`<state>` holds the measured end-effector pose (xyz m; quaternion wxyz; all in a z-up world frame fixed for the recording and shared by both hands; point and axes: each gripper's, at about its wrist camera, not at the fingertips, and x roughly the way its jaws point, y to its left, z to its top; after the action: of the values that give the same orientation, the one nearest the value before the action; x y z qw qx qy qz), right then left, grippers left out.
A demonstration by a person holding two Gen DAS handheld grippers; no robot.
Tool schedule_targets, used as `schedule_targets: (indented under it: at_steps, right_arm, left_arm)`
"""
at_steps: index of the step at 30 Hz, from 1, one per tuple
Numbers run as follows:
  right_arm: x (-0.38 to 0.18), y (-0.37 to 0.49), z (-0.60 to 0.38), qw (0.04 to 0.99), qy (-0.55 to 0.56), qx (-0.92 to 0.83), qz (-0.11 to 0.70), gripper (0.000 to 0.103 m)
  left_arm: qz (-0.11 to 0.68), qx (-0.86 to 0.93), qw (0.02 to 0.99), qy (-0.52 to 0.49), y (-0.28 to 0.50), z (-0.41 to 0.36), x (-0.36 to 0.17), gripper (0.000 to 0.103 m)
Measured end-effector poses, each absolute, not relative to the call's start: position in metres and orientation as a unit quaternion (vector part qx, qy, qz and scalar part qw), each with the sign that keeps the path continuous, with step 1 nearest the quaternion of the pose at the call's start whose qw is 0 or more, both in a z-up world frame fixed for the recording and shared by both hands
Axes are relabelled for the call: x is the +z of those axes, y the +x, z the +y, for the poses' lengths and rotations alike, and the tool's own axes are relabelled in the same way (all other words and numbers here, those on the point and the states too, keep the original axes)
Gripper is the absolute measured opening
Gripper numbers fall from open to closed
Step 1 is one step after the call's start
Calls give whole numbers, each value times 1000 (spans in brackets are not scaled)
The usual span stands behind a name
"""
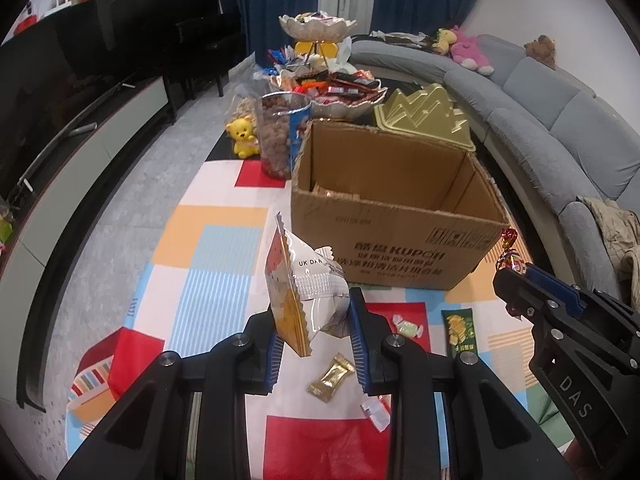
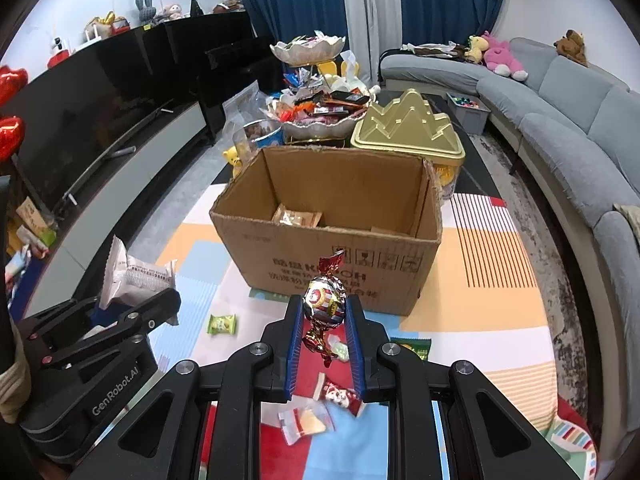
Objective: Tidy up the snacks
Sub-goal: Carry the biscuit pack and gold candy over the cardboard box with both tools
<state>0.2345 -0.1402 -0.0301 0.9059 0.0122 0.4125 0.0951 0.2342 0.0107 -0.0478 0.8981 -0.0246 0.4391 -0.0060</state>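
Right wrist view: our right gripper [image 2: 325, 322] pinches a foil-wrapped candy [image 2: 325, 303] at lower centre, its long axis upright, twisted ends pointing up and down. The open cardboard box [image 2: 340, 264] sits just beyond, at mid-frame, so we judge this hand the nearer one. In the left wrist view our left gripper [image 1: 316, 330] clamps a white snack bag [image 1: 308, 280] on edge, top pointing up, box to the upper right.

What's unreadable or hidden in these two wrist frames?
- cardboard box floor: left wrist view, near wall hides it; right wrist view shows only one packet.
- white snack bag front print: left wrist view, bag edge-on in the left tool.
- foil candy label: right wrist view, too small.
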Motion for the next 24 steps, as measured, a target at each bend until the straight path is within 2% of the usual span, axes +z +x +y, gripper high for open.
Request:
schedule_targets:
  at_steps: [24]
  right_arm:
    - [5, 263, -159, 922, 17, 81, 379, 22]
  left_arm:
    - [411, -39, 911, 0, 274, -12, -13, 30]
